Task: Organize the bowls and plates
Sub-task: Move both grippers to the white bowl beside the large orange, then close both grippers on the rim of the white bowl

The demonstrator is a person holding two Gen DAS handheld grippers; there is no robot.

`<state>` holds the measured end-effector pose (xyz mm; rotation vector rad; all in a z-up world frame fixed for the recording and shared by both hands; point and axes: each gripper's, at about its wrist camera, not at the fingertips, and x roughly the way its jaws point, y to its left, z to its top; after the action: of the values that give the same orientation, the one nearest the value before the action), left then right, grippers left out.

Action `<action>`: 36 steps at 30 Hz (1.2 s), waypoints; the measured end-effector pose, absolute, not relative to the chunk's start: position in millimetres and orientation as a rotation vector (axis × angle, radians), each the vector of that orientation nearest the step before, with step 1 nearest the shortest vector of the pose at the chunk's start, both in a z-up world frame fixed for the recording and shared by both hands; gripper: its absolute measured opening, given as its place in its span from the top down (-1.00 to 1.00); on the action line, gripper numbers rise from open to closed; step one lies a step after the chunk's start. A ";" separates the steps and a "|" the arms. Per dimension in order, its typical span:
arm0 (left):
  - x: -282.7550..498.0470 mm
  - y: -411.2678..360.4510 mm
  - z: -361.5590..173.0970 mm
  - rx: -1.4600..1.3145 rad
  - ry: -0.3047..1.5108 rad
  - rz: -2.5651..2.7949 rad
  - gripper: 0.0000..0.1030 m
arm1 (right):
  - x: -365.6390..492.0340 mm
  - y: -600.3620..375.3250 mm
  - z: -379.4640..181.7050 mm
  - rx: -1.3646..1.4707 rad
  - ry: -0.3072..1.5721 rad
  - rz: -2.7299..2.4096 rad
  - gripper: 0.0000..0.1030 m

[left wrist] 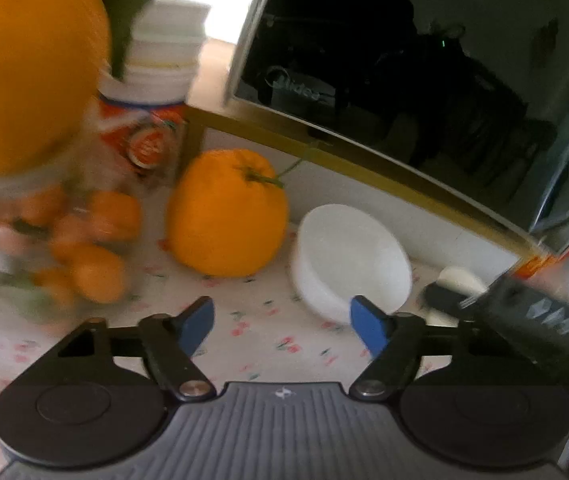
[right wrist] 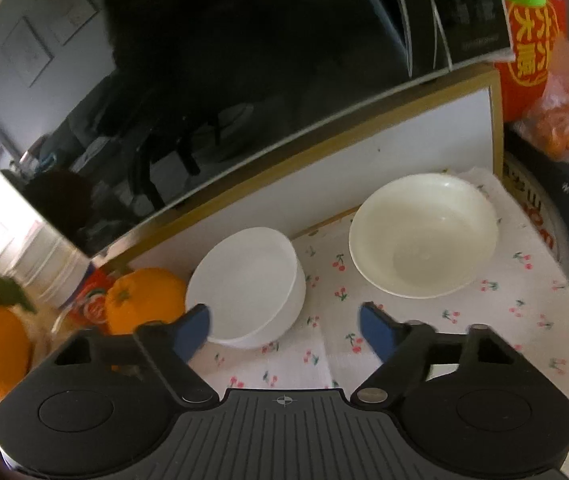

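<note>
A small straight-walled white bowl [right wrist: 248,284] stands on the cherry-print cloth [right wrist: 364,360] in front of the microwave. To its right sits a wider, shallow cream bowl [right wrist: 424,236]. My right gripper [right wrist: 284,316] is open just before them; its left finger overlaps the small bowl's near rim and its right finger is clear of both bowls. In the left wrist view the same small bowl [left wrist: 352,260] lies just beyond my open left gripper [left wrist: 282,312], which has only cloth between its fingers. A stack of white dishes [left wrist: 168,28] stands at the back left.
A black microwave [right wrist: 204,80] on a gold-edged stand fills the back. A large orange [left wrist: 226,212], small oranges [left wrist: 96,248] and a labelled jar [left wrist: 144,120] crowd the left. A red box [right wrist: 532,40], a bag of fruit [right wrist: 564,120] and a dark box [right wrist: 556,208] line the right.
</note>
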<state>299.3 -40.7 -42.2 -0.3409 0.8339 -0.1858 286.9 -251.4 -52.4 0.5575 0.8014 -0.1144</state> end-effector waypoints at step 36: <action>285.0 -42.2 -38.8 -0.457 0.772 -0.246 0.64 | 281.4 -249.2 -40.6 0.630 0.751 -0.087 0.69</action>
<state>285.0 -42.2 -38.8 -0.4568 0.7723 -0.2462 281.4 -249.2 -40.6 0.6297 0.7513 -0.0867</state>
